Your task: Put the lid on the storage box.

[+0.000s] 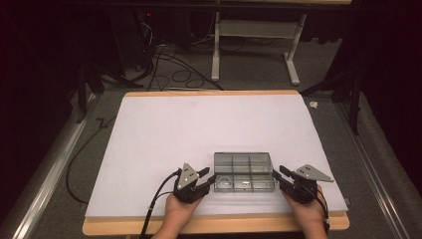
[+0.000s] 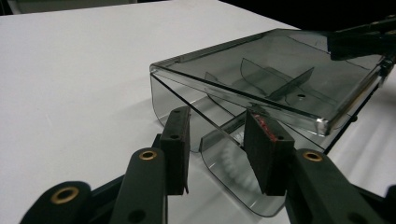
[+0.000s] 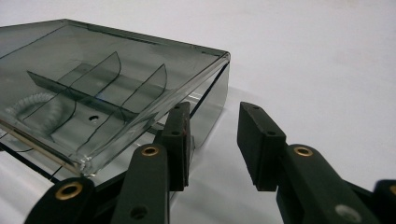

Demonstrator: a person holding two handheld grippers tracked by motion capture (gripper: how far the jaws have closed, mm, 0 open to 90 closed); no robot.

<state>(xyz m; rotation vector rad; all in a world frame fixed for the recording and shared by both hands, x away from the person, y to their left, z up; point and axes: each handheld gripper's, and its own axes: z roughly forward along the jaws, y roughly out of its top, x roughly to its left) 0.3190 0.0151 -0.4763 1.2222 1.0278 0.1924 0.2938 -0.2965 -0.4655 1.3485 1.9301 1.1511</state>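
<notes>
High view: a smoke-grey transparent compartment box (image 1: 244, 172) lies flat on the white bench (image 1: 199, 129), near its front edge and between my two grippers. My left gripper (image 1: 205, 178) meets the box at its left front corner; my right gripper (image 1: 276, 175) meets it at its right front corner. Each is carried in one of my hands, the left hand (image 1: 175, 213) and the right hand (image 1: 309, 211) entering from the bench's near edge, with a black cable (image 1: 154, 199) trailing from the left gripper.

Left gripper view: my jaws stand apart. The box (image 2: 261, 79) has its lid closed over curved inner dividers. The box's rounded corner wall sits in the gap between the two pads; the right pad lies against or just beside that wall, and whether it presses I cannot tell. The left pad stands clear of it. A small pale ribbed item (image 2: 229, 161) shows through the wall in the nearest compartment. The other gripper's dark jaw tip (image 2: 362, 42) appears at the box's far corner.

Right gripper view: my jaws stand apart. The left pad lies close under the lid's corner of the box (image 3: 93, 84), beside the rounded end wall; the right pad stands over bare bench, apart from the box. A coiled pale item (image 3: 32, 105) shows inside.
</notes>
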